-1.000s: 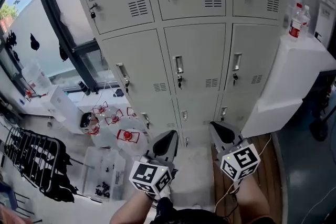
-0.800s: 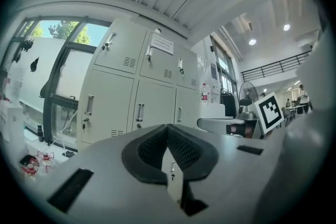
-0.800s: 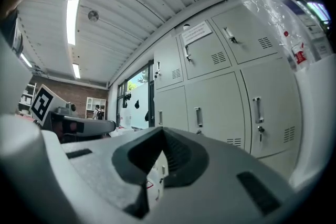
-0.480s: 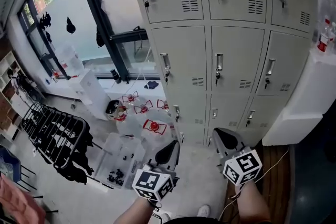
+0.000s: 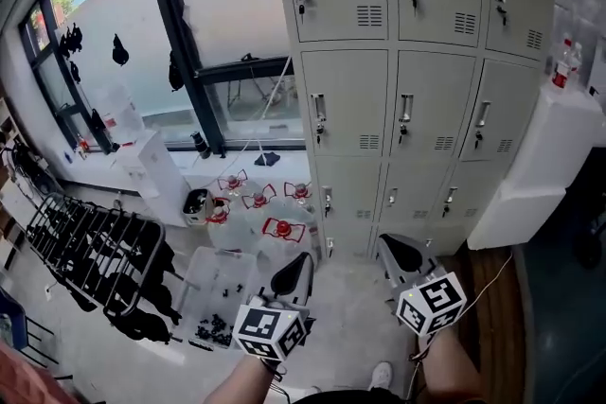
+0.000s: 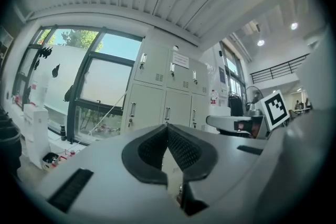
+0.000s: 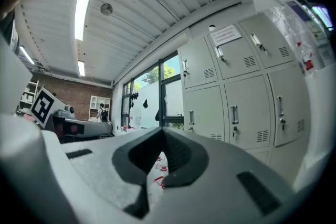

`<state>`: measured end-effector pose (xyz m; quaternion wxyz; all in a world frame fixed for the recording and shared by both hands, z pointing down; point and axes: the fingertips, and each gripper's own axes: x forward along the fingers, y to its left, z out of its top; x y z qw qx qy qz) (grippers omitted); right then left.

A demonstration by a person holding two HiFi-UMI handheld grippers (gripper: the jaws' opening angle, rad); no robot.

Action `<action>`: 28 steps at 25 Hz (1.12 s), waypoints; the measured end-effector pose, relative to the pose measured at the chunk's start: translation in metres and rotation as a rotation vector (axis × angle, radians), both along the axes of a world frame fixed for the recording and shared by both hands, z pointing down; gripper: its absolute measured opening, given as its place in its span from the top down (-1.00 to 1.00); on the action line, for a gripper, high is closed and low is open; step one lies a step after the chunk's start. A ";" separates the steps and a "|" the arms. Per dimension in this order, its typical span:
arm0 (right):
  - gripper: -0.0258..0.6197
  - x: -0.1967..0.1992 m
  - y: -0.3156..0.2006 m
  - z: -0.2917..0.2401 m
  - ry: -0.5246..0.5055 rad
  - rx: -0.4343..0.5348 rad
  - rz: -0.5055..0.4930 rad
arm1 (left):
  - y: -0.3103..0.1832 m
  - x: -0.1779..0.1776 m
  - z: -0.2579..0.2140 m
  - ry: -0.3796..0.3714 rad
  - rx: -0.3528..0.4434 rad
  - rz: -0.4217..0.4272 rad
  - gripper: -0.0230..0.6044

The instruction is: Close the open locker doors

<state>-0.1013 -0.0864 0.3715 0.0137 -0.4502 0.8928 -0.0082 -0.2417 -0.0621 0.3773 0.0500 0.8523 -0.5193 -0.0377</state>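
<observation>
Locker doors (image 5: 417, 99) all flush; left gripper (image 5: 296, 266) and right gripper (image 5: 392, 250) both closed, empty.

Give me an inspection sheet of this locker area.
Surface: floor pale, with a wood strip at right.
Job's things: lockers, every door in view shut.
Clutter: black rack, clear bin and red-and-white items on the floor.
Grippers: left gripper and right gripper both shut, empty.
Cables: white cable by the right gripper.
Surroundings: window at left, white cabinet at right.
</observation>
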 end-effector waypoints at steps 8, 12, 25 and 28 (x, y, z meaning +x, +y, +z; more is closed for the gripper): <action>0.92 0.011 0.065 0.009 0.034 -0.010 0.194 | 0.032 0.004 0.015 0.024 -0.025 0.174 0.92; 0.92 0.036 0.093 0.006 0.043 -0.012 0.267 | 0.050 0.029 0.011 0.023 -0.019 0.248 0.92; 0.92 0.121 0.133 -0.005 0.038 0.008 0.224 | 0.098 0.125 0.000 0.006 0.000 0.228 0.92; 0.92 0.142 0.138 -0.003 0.024 0.006 0.200 | 0.109 0.147 0.000 -0.010 0.002 0.210 0.92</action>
